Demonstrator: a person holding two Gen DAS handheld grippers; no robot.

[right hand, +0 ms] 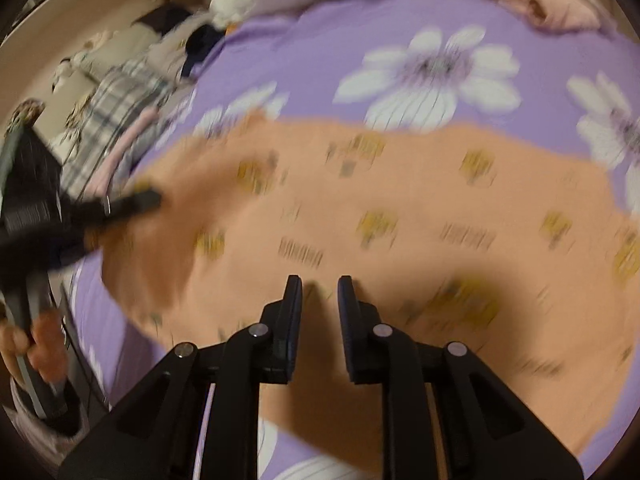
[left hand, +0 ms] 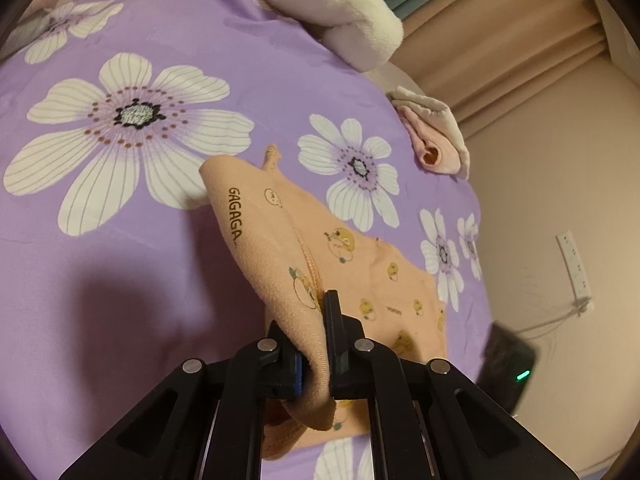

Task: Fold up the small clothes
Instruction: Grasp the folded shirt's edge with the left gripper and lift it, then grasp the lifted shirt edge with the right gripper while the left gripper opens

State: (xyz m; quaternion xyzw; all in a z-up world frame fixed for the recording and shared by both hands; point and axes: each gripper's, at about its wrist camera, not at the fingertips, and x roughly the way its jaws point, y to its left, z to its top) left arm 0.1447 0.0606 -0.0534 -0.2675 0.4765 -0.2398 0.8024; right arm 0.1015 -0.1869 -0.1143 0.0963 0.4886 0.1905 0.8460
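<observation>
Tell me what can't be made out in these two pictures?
- Right wrist view: motion blur smears the prints on the orange garment, so its writing is unreadable.
- Right wrist view: whether the right gripper pinches any cloth; blur hides it.
- Left wrist view: the garment's near end is hidden behind the left gripper, whose fingers clamp a fold.
- Left wrist view: the white plush is cut off by the top edge.

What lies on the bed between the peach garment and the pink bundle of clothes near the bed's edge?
Only bare purple bedsheet with a white printed flower lies between the peach garment and the pink bundle. The left wrist view shows this best.
</observation>
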